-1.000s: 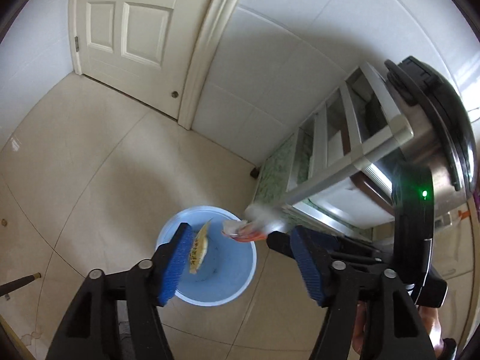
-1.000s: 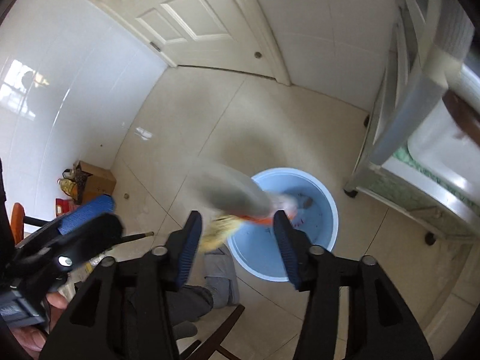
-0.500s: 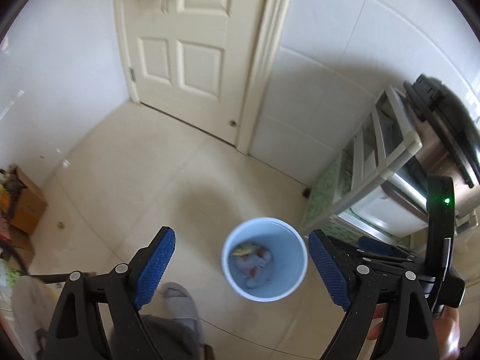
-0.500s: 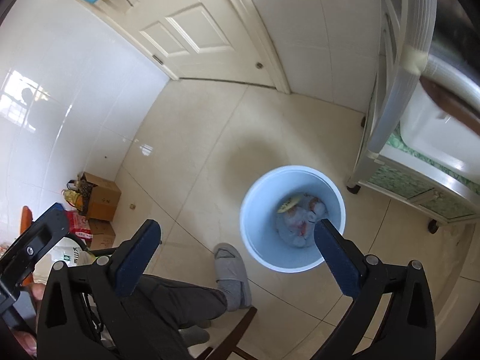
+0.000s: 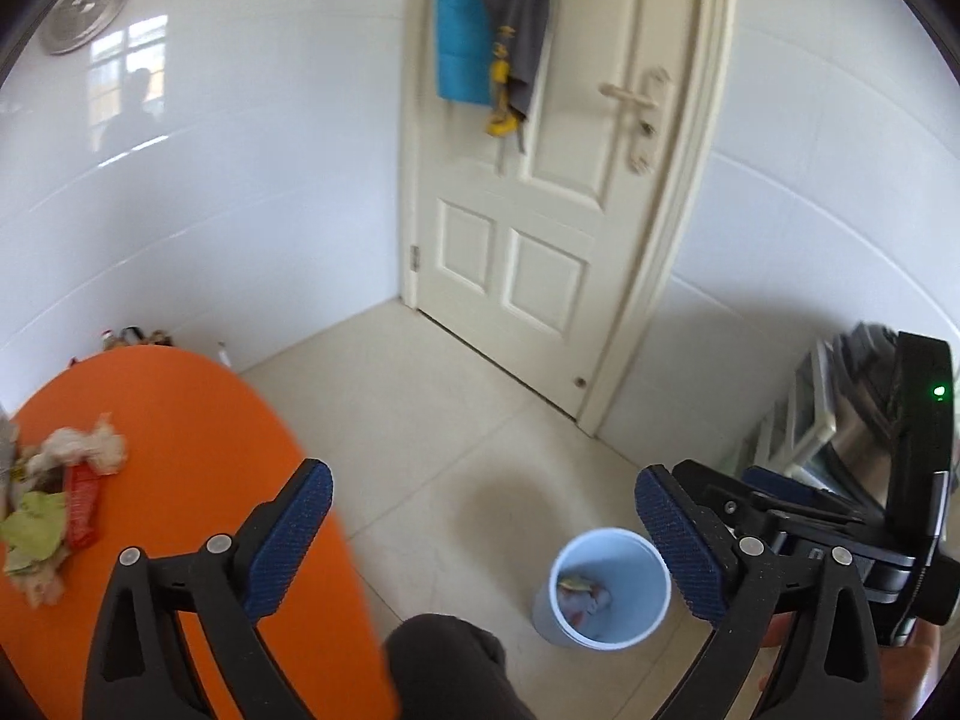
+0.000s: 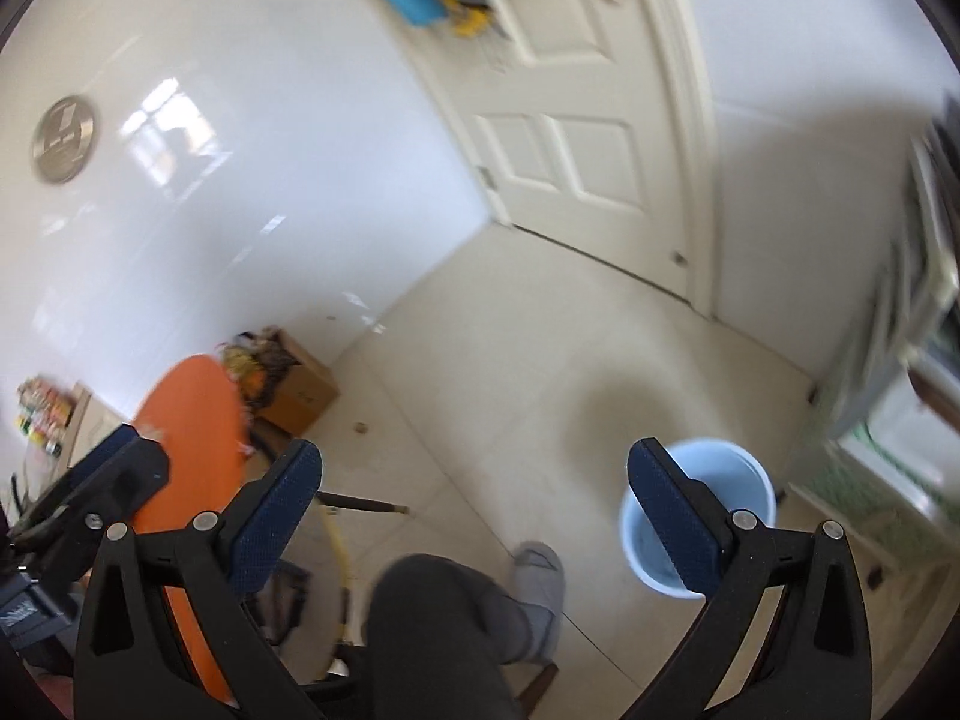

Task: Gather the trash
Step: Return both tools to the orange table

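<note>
Tongs, left (image 5: 483,531) and right (image 6: 474,507): both wide, empty. Nearby on orange worktop (image 5: 198,420): crumpled wrappers and tissue (image 5: 57,498), uncollected. Farther, on floor: blue bin (image 5: 603,585) with some trash inside. Roughly midway, judging by remaining pile.

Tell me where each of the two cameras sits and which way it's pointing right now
Left wrist: on the left tongs, open, facing the door; orange table with trash lower left, the person's knee below.
Right wrist: on the right tongs, open, tilted toward the floor; knee and slipper show.
Shared: the blue bin, door, table, and each other's tongs.
</note>
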